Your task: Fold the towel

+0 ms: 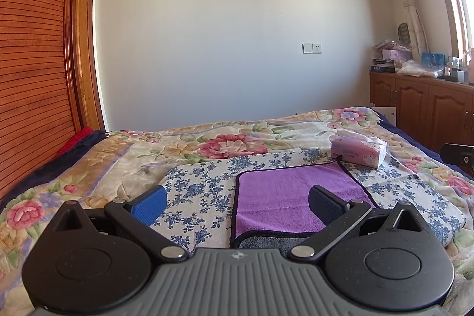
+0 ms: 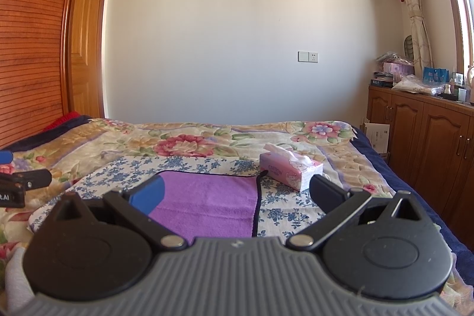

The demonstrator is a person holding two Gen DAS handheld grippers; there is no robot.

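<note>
A purple towel [image 1: 284, 191] with a dark border lies flat on a blue-flowered white cloth [image 1: 201, 191] on the bed. It also shows in the right wrist view [image 2: 207, 200]. A grey underside shows at its near edge in the left wrist view. My left gripper [image 1: 237, 197] is open and empty, held over the towel's near left part. My right gripper [image 2: 237, 191] is open and empty, held over the towel's near right part. The left gripper's side shows at the left edge of the right wrist view [image 2: 17, 182].
A pink tissue box [image 1: 360, 153] stands beyond the towel's far right corner, also in the right wrist view [image 2: 288, 171]. A floral quilt [image 1: 231, 141] covers the bed. Wooden cabinets [image 2: 423, 132] with clutter stand at the right, a wooden wardrobe [image 1: 29, 49] at the left.
</note>
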